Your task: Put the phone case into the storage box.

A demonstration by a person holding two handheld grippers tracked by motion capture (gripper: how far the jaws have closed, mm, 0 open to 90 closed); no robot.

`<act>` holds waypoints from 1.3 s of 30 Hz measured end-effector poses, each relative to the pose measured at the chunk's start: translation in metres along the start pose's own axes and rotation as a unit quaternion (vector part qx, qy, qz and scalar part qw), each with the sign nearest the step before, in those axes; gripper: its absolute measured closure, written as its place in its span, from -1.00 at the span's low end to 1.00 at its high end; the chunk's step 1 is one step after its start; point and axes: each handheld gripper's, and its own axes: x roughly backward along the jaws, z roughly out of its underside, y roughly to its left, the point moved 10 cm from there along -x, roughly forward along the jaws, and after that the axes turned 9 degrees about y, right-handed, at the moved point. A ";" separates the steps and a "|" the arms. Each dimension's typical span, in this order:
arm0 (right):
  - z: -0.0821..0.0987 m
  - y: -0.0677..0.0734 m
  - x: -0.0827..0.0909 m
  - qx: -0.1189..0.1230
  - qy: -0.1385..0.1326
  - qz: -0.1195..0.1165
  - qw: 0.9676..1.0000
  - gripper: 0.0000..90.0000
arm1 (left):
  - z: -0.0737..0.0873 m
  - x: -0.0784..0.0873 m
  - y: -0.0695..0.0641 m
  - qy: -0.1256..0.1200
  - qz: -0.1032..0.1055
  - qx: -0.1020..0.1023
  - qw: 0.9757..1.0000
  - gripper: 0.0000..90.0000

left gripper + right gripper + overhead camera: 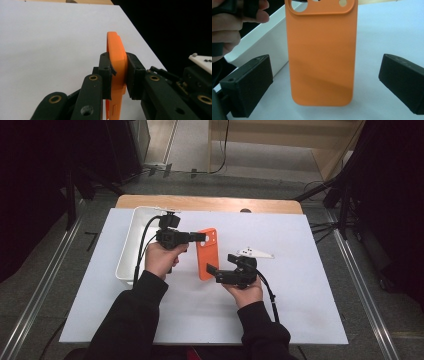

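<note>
while the left gripper (117, 75) clamps the orange case (207, 253), a white bin (131, 245) sits beside.

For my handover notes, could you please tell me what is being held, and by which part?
The left hand-held gripper clamps the orange phone case by its camera-cutout end; the right hand-held gripper holds nothing.

Overhead front-facing view; two close claw-mounted views, shared orange case (207, 253).

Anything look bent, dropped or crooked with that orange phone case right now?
Nothing stands out. The orange phone case looks whole and unbent, clamped at its camera-cutout end by the left gripper. The right gripper stands open, jaws either side of the case without touching.
</note>
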 end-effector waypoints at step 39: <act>-0.001 -0.005 0.052 0.128 0.095 -0.056 0.986 -0.71 | 0.020 0.021 -0.014 0.057 0.064 -0.095 0.992 0.70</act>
